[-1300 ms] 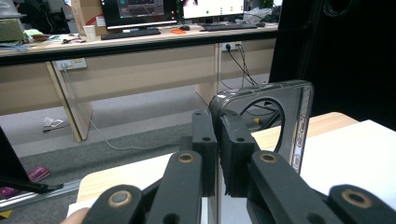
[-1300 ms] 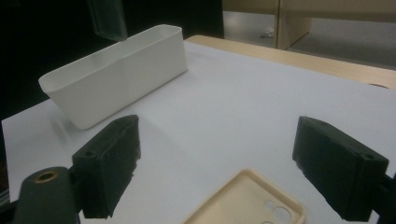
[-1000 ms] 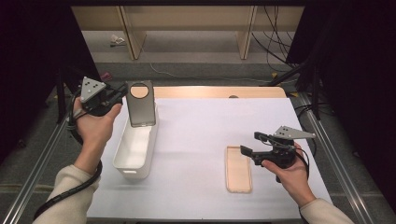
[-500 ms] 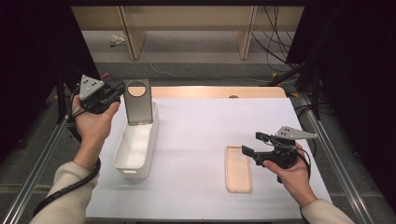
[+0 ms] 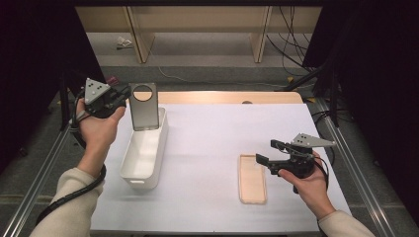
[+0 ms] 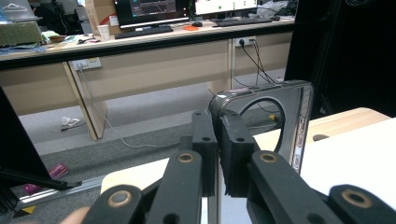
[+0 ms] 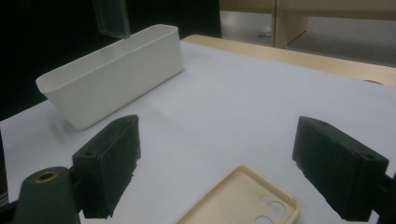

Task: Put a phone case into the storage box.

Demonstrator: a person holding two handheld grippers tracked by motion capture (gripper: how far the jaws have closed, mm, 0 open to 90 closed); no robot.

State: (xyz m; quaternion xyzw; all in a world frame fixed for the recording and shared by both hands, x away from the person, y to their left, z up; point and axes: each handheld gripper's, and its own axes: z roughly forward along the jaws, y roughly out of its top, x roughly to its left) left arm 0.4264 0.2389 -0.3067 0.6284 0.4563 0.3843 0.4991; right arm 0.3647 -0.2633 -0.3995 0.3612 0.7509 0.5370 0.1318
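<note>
- My left gripper (image 5: 126,96) has its jaws clamped on one edge of a dark grey, translucent phone case with a large round camera cut-out (image 5: 144,106); in the left gripper view the black pads (image 6: 233,149) pinch that edge (image 6: 261,116) near the cut-out.
- I hold the case upright, cut-out at the top, its lower end hanging just over the far end of the long white plastic bin (image 5: 143,153); I cannot tell whether it touches the rim.
- My right gripper (image 5: 269,153) has its jaws spread wide with nothing between them, low over the white table cover (image 5: 207,133).
- A beige phone case (image 5: 252,178) lies flat, hollow side up, just below and beside those open jaws; in the right gripper view its camera end (image 7: 252,200) sits between the two pads (image 7: 109,163).
- The bin and the beige case lie well apart.
</note>
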